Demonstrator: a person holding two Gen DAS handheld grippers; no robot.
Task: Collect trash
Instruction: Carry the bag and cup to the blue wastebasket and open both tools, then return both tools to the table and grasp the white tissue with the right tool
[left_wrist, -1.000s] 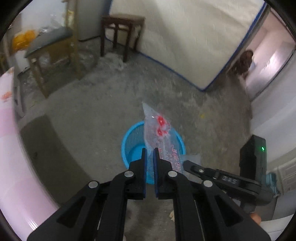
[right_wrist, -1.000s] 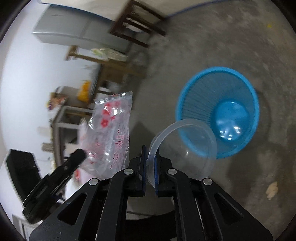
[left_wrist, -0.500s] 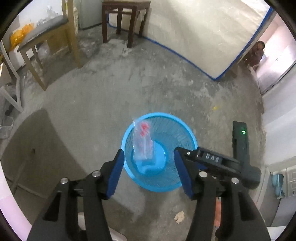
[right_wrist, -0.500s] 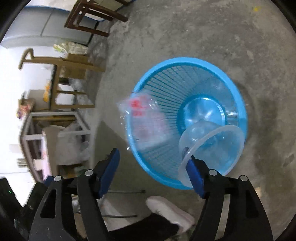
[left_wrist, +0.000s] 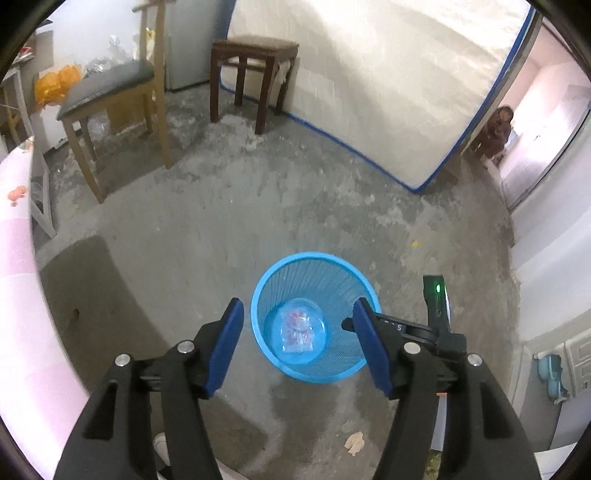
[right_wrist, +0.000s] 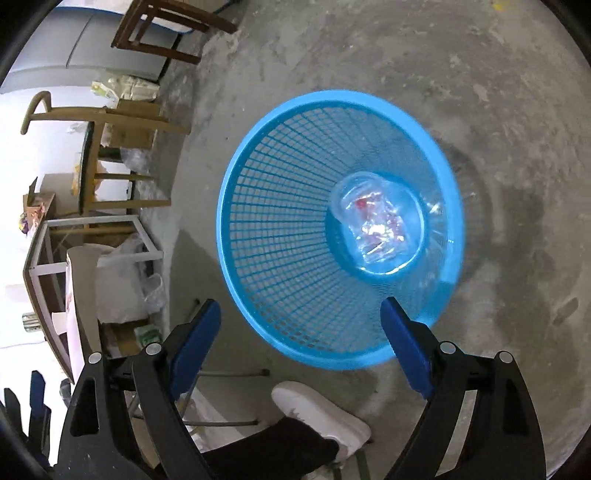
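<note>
The left gripper (left_wrist: 297, 343) hangs released above the floor, its blue-padded fingers (left_wrist: 226, 347) spread wide with nothing between them. Framed in that gap, directly below, stands the blue basket (left_wrist: 354, 280) on the concrete floor (left_wrist: 229, 221). At its bottom lies a clear bag (left_wrist: 296, 329) with red print, resting in or against a clear plastic lid (left_wrist: 316, 314); which one is on top cannot be told. Both are well apart from the fingers.

The right gripper (right_wrist: 301, 338) is likewise released and holds nothing, its fingers (right_wrist: 195, 339) parted on either side of the basket's near rim (right_wrist: 258, 314) without touching it. From this view the bag (right_wrist: 380, 227) and lid (right_wrist: 351, 188) sit deep in the basket, ahead of the fingertips. A white shoe (right_wrist: 317, 410) and a dark trouser leg show between the fingers, just beside the basket.

In the left view the right gripper (left_wrist: 399, 326) reaches in beside the basket, with faint white letters on its arm, too small to read; a green light (left_wrist: 437, 287) glows on its black body. The red print on the bag is unreadable as well.

A crumpled scrap (left_wrist: 355, 441) lies on the floor near the basket. Farther off stand a chair (left_wrist: 110, 88) with a dark seat and a dark wooden stool (left_wrist: 255, 51), and behind the stool leans a white mattress (left_wrist: 369, 81) edged in blue.
</note>
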